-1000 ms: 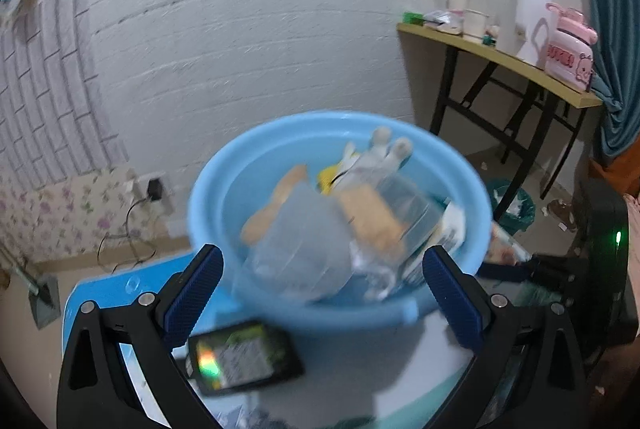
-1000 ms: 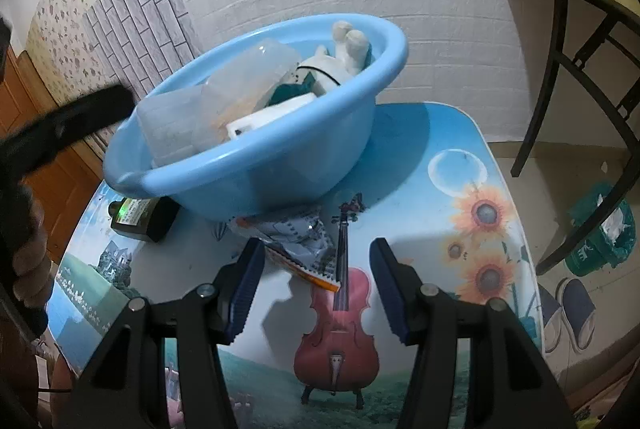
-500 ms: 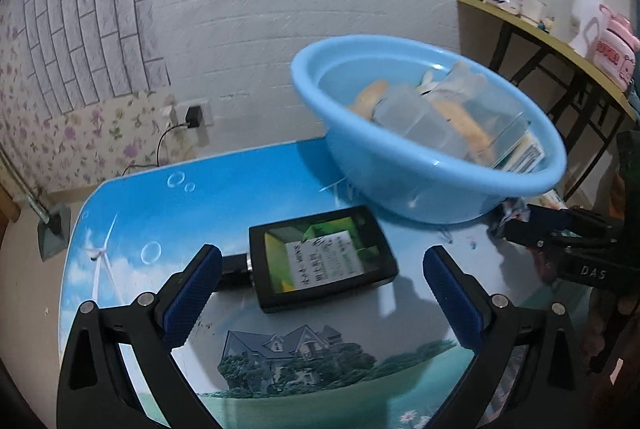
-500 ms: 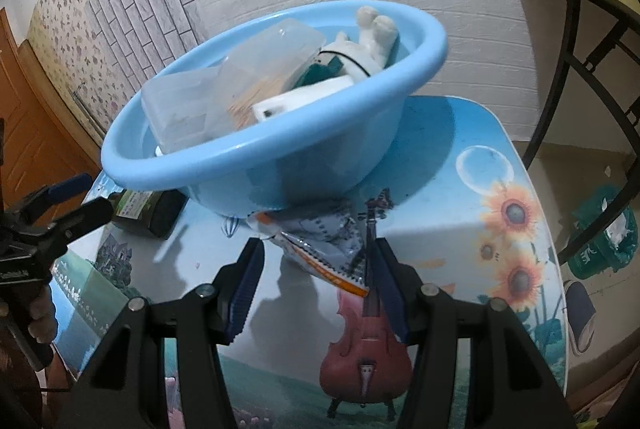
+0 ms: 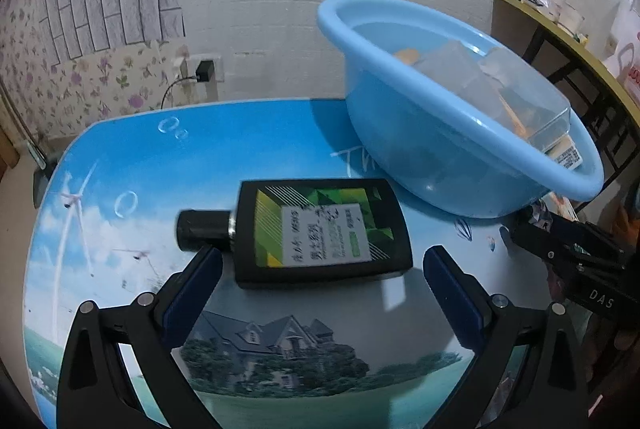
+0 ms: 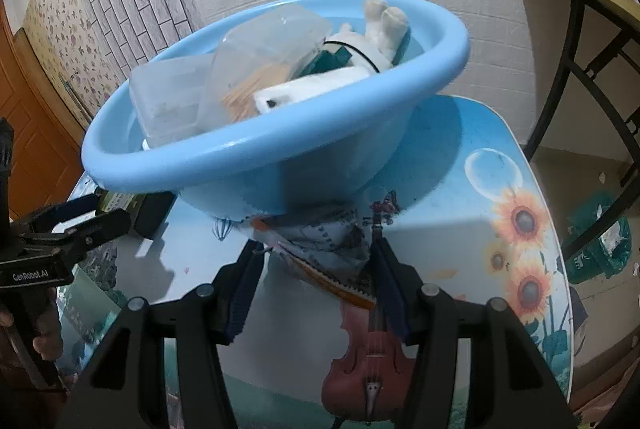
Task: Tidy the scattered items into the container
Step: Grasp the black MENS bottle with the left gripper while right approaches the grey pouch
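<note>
Two items are left out on the bench (image 5: 248,157), and each has a hand-held gripper lined up on it. Closest call first: the black bottle (image 5: 320,233) with the green label lies flat near the middle of the bench, cap pointing toward the bench's left edge in the left wrist view, so its long axis runs crosswise to the left hand-held gripper (image 5: 322,279). That gripper sits just on the near side of it with jaws spread wide, one finger beside the cap, the other off the bottle's base end, nothing pressed yet. I'd say a straight push forward brings the body between the pads across its short side. Over by the blue basin (image 6: 276,149), already piled with clear boxes and a plush toy, the crumpled snack wrapper (image 6: 324,249) pokes out from under the basin's near side. The right hand-held gripper (image 6: 314,283) brackets it at a medium spread; whether the pads actually bite I cannot tell. Each hand is nearer its own item.
</note>
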`<action>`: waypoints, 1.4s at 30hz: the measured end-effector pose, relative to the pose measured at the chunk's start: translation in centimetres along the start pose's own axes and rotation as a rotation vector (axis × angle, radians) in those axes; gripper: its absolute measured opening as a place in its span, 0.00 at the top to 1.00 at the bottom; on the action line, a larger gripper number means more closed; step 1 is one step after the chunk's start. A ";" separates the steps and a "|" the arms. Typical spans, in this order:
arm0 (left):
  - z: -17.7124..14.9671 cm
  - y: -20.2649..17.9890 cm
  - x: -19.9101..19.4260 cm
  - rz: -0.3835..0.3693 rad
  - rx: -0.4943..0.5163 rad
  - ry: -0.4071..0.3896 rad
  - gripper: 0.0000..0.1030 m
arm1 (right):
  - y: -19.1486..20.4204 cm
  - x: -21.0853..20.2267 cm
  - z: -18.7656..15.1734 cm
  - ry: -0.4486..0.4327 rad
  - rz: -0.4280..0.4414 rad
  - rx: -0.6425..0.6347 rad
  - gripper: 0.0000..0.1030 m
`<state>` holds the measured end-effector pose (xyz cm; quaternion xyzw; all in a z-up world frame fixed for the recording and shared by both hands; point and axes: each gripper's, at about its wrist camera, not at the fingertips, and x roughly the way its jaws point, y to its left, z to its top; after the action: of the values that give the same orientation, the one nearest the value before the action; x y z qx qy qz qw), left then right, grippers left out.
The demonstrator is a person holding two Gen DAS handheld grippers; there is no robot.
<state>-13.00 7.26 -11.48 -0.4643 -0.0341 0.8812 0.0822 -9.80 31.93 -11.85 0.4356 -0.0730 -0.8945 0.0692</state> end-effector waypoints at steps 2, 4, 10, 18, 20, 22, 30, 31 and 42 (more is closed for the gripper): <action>-0.1 -0.2 0.4 0.009 0.006 0.012 0.02 | 0.1 0.0 0.1 0.001 0.012 -0.001 0.41; -0.1 -0.3 0.6 0.016 0.005 0.019 0.02 | 0.3 0.1 0.1 0.002 0.014 -0.003 0.41; 0.1 0.3 1.3 0.045 -0.027 0.024 0.02 | 0.1 0.2 0.2 0.002 0.020 0.003 0.39; 0.5 -0.2 2.6 0.113 -0.006 0.012 0.01 | 0.4 0.4 0.2 0.003 0.028 0.010 0.29; 0.7 -0.2 2.8 0.120 0.002 0.012 0.00 | 0.6 0.6 0.3 0.002 0.026 0.012 0.29; 1.2 -0.4 3.3 0.133 0.007 0.015 0.00 | 0.7 0.6 0.2 0.000 0.023 0.019 0.29; 1.3 -0.2 2.9 0.135 0.007 -0.002 0.11 | 1.0 1.1 0.8 -0.008 -0.001 0.045 0.29; 1.2 -0.2 2.8 0.137 0.011 -0.004 0.12 | 1.1 1.2 0.8 -0.008 -0.006 0.047 0.30; -0.6 -1.3 1.3 0.136 0.056 -0.026 0.13 | 1.0 0.5 0.3 -0.022 -0.019 0.087 0.54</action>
<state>-13.13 8.80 -12.70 -0.4517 0.0212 0.8912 0.0349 -10.30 30.92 -11.88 0.4291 -0.1083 -0.8958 0.0409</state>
